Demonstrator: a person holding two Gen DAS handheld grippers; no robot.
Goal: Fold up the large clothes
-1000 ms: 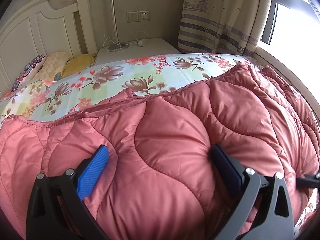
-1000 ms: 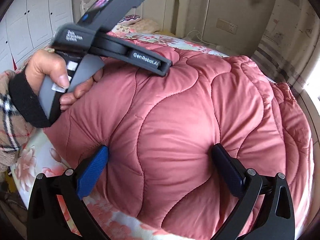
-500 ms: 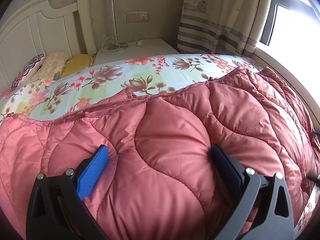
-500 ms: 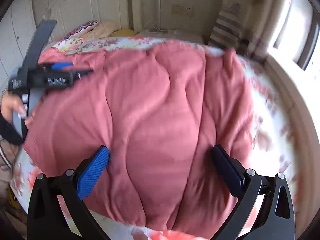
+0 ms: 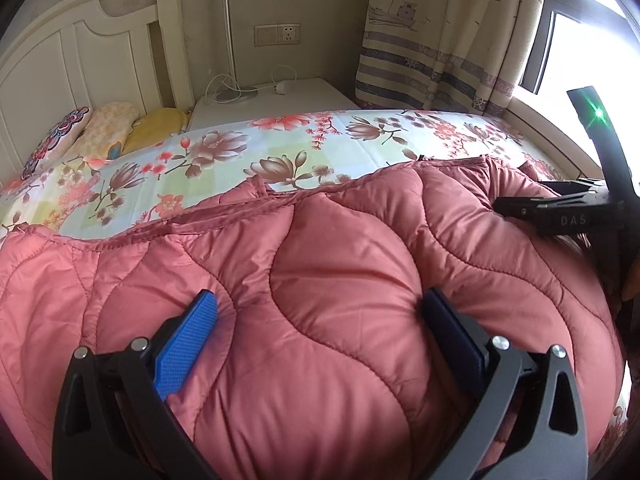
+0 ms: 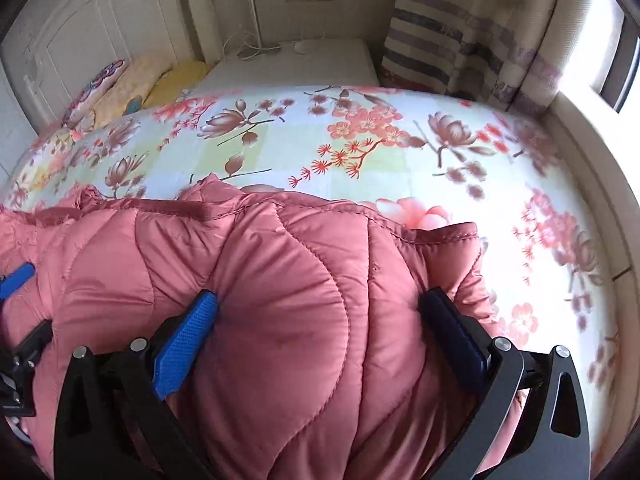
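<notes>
A puffy pink quilted coat point(image 5: 344, 280) lies on the floral bed sheet point(image 5: 240, 152). My left gripper point(image 5: 320, 308) stands wide open, its blue-padded fingers pressed into a bulge of the coat near its left part. My right gripper point(image 6: 318, 306) is also wide open, fingers pressed into the coat point(image 6: 280, 280) near its right end, where the coat's edge point(image 6: 448, 236) meets the sheet point(image 6: 360, 140). The right gripper's body shows at the right of the left wrist view point(image 5: 560, 212). The left gripper's finger shows at the left edge of the right wrist view point(image 6: 16, 276).
A white headboard point(image 5: 80, 60) and several pillows point(image 5: 104, 128) stand at the far left. A white nightstand point(image 5: 272, 100) with a lamp and cables is behind the bed. A striped curtain point(image 5: 440, 40) and a window are at the right.
My right gripper has swung right along the coat to its right end and turned toward the headboard side. The coat's right part has flattened down. My left gripper has hardly moved.
</notes>
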